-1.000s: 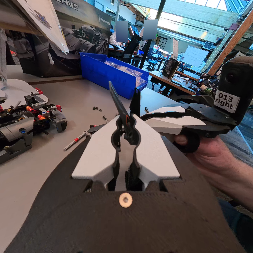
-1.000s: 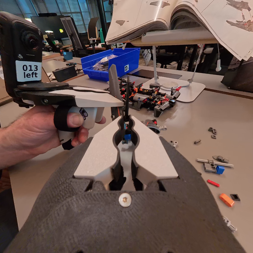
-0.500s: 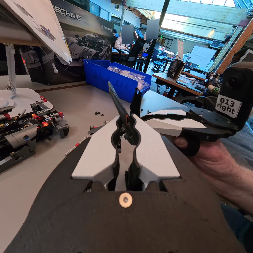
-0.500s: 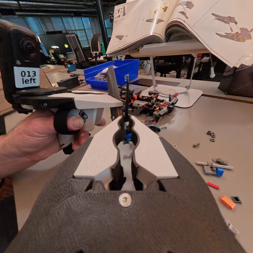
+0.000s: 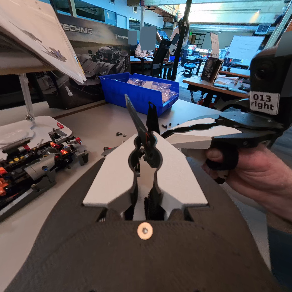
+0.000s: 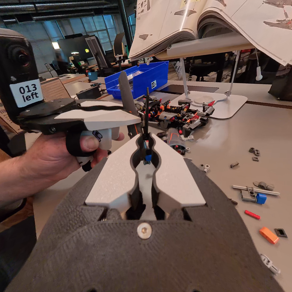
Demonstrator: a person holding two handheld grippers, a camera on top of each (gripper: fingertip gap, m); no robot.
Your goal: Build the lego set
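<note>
Both grippers are raised above the grey table (image 6: 260,142), tips meeting at mid-frame. The left gripper (image 5: 146,139) has its fingers pressed together on a long dark grey panel (image 5: 135,120), which juts up and to the left from the fingertips, tilted. The right gripper (image 6: 146,137) has its fingers pinched on a thin black piece (image 6: 147,113) standing nearly upright at frame centre; a small blue connector (image 6: 148,157) sits at its lower end, in the hollow between the fingers. In the left wrist view, the black piece (image 5: 152,117) rises just beside the panel, and whether the two touch cannot be told. A hand (image 5: 256,177) grips the right gripper's handle at right of frame; another hand (image 6: 52,158) grips the left gripper's handle at left of the right wrist view. The half-built car frame (image 6: 177,113), black with red and orange pins, lies on the table at centre-right behind the fingertips. Loose parts are scattered at right: a grey rod (image 6: 256,190), a red pin (image 6: 252,214), an orange piece (image 6: 268,235). A blue bin (image 5: 139,93) holding clear bags stands behind at upper centre. An open instruction book (image 6: 189,23) rests on a white stand (image 6: 221,102) at upper right.
</note>
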